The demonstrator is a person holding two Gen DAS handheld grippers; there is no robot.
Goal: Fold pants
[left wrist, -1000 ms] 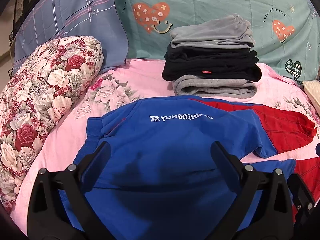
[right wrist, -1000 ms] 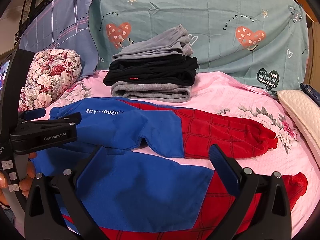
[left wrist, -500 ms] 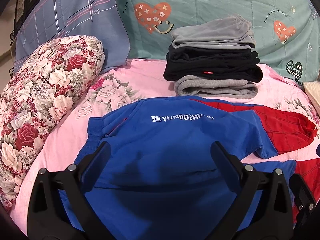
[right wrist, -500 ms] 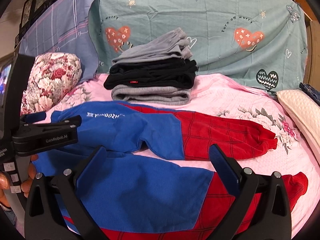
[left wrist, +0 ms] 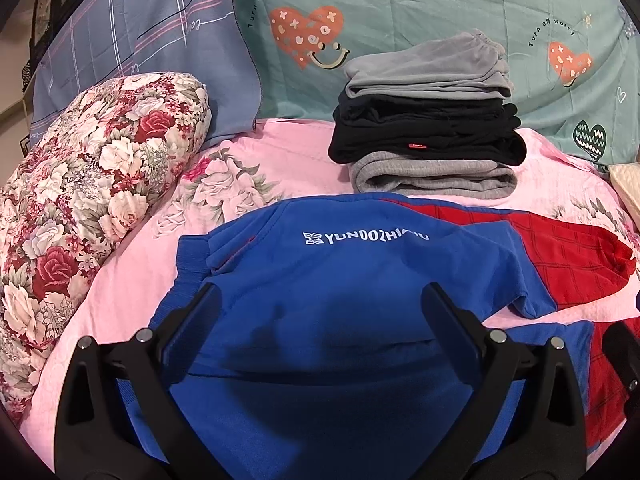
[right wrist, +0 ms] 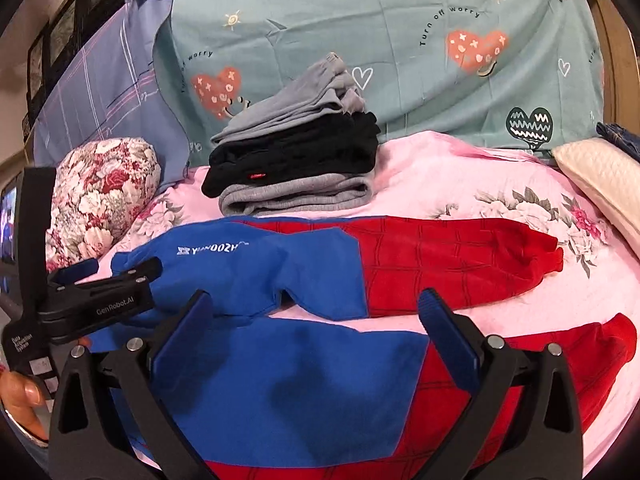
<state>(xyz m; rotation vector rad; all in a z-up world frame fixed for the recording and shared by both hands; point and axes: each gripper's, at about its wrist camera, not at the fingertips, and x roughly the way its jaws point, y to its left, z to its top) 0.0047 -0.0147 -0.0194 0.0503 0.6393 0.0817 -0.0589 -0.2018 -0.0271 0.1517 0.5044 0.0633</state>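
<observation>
The blue-and-red pants [right wrist: 304, 280] lie spread on the pink floral bedspread [right wrist: 460, 184], both legs running toward the right side of the bed. The blue waist end, with white lettering, is at the left and the red cuffs at the right. The two legs lie apart, with a strip of bedspread showing between them. The pants appear unfolded.

The left gripper [left wrist: 320, 316] hovers over the blue waist section of the pants [left wrist: 340, 280], its jaws spread wide and nothing between them. The right gripper [right wrist: 312, 320] hangs over the nearer leg, where blue meets red, its jaws likewise wide apart and empty. In the right wrist view the left gripper [right wrist: 132, 276] shows at the left over the waist edge, and part of a hand [right wrist: 20, 404] on its handle shows at the bottom left.

Just behind the pants stands a stack of folded clothes [right wrist: 296, 160]: grey on top, black in the middle, grey at the bottom. Whether its bottom layer touches the far leg cannot be told. Left of the pants lies a floral pillow [left wrist: 88, 184], near the waistband but apart from it. Behind the stack stand a teal pillow with hearts [left wrist: 420, 12] and a blue plaid pillow [left wrist: 152, 48]. A cream pillow [right wrist: 600, 184] lies beyond the cuffs at the right.
</observation>
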